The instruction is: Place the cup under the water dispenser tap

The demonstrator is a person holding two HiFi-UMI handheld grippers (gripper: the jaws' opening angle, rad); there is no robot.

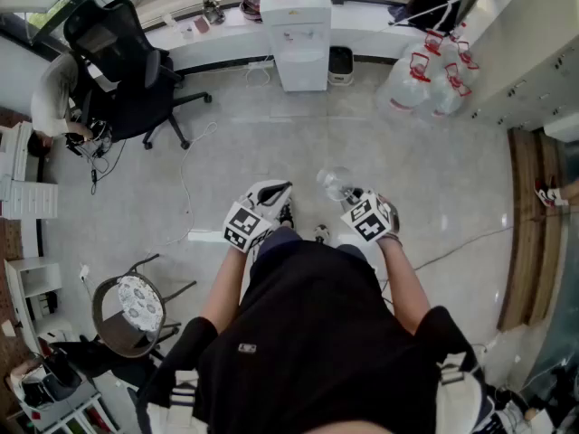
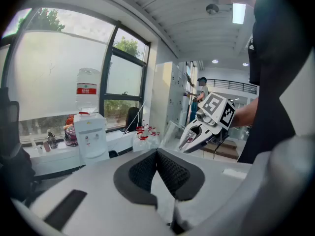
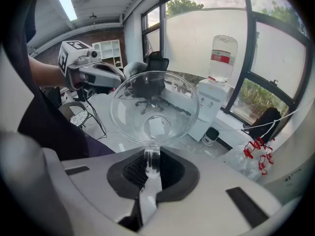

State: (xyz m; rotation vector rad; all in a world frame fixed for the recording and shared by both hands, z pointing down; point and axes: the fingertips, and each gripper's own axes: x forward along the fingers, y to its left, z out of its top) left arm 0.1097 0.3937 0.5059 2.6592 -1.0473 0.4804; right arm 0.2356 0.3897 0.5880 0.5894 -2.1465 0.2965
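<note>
Head view, left to right: black office chair far off by the window wall; left gripper low in front, jaws pressed together with nothing between; white water dispenser well apart, against the far wall; clear cup up in the air over the floor, clamped in the right gripper; big water bottles on the floor, far right.

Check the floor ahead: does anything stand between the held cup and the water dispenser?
Nothing visible does. The cup, in the right gripper, faces bare floor up to the water dispenser; the office chair and bottles stand aside.
</note>
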